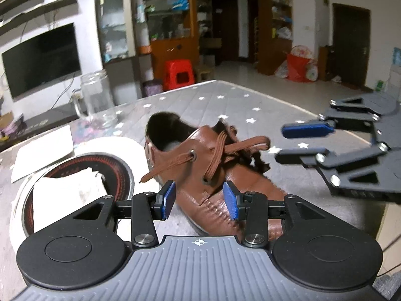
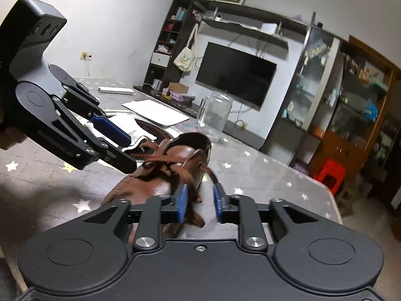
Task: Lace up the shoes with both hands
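- Nearest my left camera, the left tool [image 1: 199, 200] has its blue pads parted at a middling width on either side of the brown shoe [image 1: 213, 175]; the pads sit just beside the leather and do not seem to press on it, though the angle makes that hard to judge.
- From my right camera, the right tool [image 2: 200, 202] stands partly open, nothing pinched; a loose end of the brown lace [image 2: 175, 163] hangs down between its pads.
- I see no earlier picture, so I only report that gap as it stands.
- That shoe lies on the grey star-patterned desk [image 1: 225, 100], toe toward my left camera, heel opening facing away.
- Its lace is crossed over the tongue, with one free end sticking out left of the eyelet and another reaching right toward the right tool.
- Left of the shoe I see a round dark dish [image 1: 75, 170] holding a white cloth, and behind it a clear glass mug [image 1: 96, 97].
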`<action>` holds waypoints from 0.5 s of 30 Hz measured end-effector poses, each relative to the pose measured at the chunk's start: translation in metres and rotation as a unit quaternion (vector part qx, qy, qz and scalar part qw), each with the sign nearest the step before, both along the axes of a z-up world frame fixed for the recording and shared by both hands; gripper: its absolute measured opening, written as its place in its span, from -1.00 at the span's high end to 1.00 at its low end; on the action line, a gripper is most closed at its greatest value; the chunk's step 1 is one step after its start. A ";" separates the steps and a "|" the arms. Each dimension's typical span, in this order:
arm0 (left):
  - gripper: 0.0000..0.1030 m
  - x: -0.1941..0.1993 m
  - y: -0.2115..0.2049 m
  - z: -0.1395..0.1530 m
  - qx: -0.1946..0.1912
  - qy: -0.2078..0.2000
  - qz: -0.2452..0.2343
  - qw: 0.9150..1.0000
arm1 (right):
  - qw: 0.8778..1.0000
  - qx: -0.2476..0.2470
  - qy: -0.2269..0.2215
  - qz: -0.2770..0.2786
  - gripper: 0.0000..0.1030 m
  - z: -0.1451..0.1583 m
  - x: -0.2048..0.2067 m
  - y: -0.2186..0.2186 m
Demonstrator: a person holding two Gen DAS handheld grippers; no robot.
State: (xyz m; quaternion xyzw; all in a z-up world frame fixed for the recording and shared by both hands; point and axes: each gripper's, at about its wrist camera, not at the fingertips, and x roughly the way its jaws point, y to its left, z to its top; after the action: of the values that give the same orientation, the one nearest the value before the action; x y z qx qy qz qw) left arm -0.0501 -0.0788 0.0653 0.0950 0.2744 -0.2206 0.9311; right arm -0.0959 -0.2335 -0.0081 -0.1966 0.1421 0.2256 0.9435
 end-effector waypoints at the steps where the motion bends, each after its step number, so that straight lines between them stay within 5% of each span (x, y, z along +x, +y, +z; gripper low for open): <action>1: 0.15 0.000 0.000 0.000 0.001 0.004 0.008 1.000 | 1.000 0.006 0.004 -0.001 0.38 -0.002 -0.004 0.000; 10: 0.12 -0.013 -0.002 0.012 -0.001 -0.016 0.017 1.000 | 0.998 0.037 0.036 -0.020 -0.06 -0.010 -0.023 0.009; 15: 0.12 -0.009 -0.011 0.020 0.001 -0.026 0.002 1.000 | 0.997 0.054 0.047 -0.032 -0.12 -0.012 -0.024 0.011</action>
State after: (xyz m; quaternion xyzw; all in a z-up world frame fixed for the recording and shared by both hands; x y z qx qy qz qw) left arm -0.0592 -0.0899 0.0857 0.1015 0.2502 -0.2162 0.9383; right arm -0.1198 -0.2229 -0.0200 -0.1299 0.1801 0.2115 0.9518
